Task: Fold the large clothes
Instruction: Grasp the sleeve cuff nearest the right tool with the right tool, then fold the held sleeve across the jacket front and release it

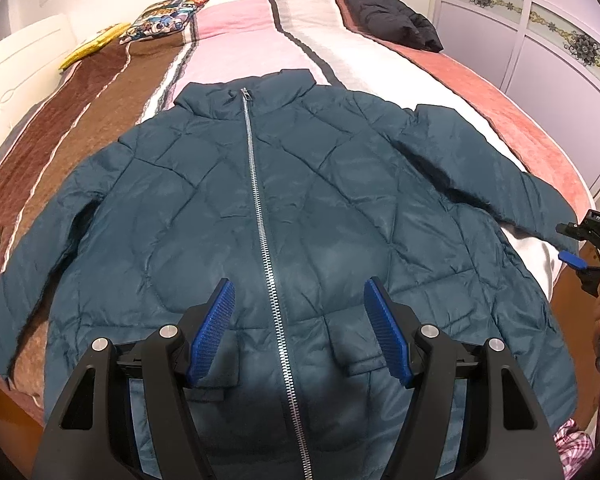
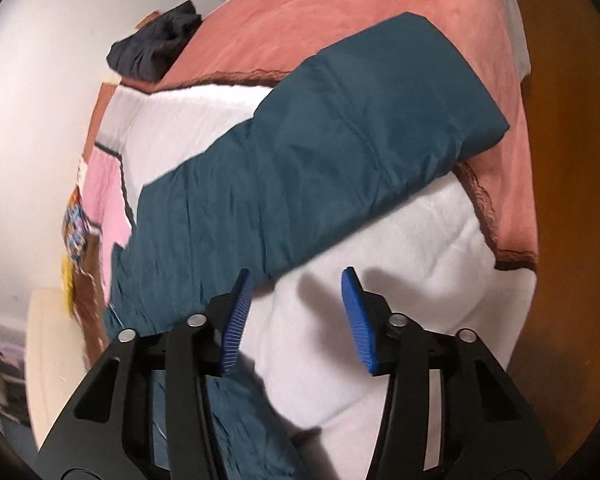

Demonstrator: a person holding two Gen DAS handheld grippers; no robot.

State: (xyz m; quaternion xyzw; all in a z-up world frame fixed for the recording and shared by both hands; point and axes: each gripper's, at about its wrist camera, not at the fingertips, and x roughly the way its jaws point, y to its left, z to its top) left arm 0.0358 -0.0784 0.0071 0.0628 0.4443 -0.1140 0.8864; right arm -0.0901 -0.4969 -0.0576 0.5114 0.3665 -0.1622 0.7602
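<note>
Teal puffer jacket (image 1: 260,208) lies flat, front up and zipped, filling the middle of the left wrist view on the striped bedspread (image 1: 236,36). Collar is toward the top of frame, hem at the bottom under your tool.

Handling, my read: light, soft and lofty, with a slick shell. It will puff back and slide, so pinch deep on a seam, cuff or hem, not a quilted panel.

Left sleeve (image 1: 32,264) runs to the lower left of frame. It's well apart from the left gripper (image 1: 298,292), which hangs over the lower chest with its jaws wide, straddling the zipper (image 1: 260,200). Nothing is between the pads.

Right sleeve (image 2: 340,140) crosses the right wrist view from lower left to upper right, with the cuff at upper right on the pink band. The right gripper (image 2: 296,280) is parted and empty. Its left pad (image 2: 240,304) sits at the sleeve's lower edge; I can't tell if it touches. The gap is mostly over white blanket.

Suggest taking that sleeve near the cuff.
</note>
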